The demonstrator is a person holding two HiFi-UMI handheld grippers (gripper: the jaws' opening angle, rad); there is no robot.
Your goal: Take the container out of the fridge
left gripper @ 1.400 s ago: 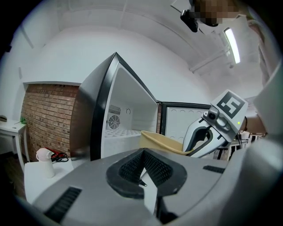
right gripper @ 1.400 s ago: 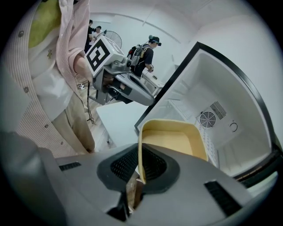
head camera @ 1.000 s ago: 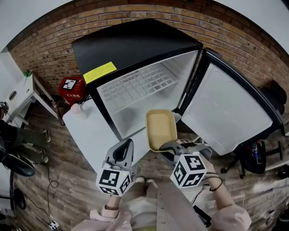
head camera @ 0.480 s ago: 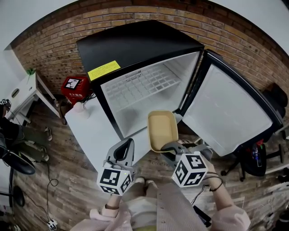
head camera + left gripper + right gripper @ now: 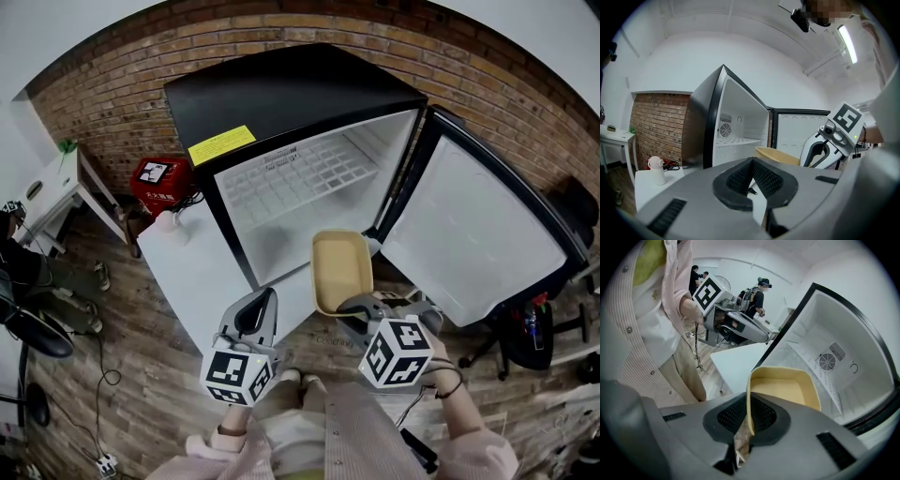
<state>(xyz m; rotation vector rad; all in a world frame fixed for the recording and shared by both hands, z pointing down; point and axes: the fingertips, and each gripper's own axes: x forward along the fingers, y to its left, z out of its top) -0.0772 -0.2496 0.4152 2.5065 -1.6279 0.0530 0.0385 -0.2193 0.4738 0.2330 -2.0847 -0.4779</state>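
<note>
Firmly the right gripper pinches the near wall of the beige container, held just outside the open fridge. The container looks light, stiff and empty, though a one-wall pinch may let it tip. The left gripper, jaws together and empty, hangs before the fridge.

A small white jug stands on the low white table, a red box behind it by the brick wall.
</note>
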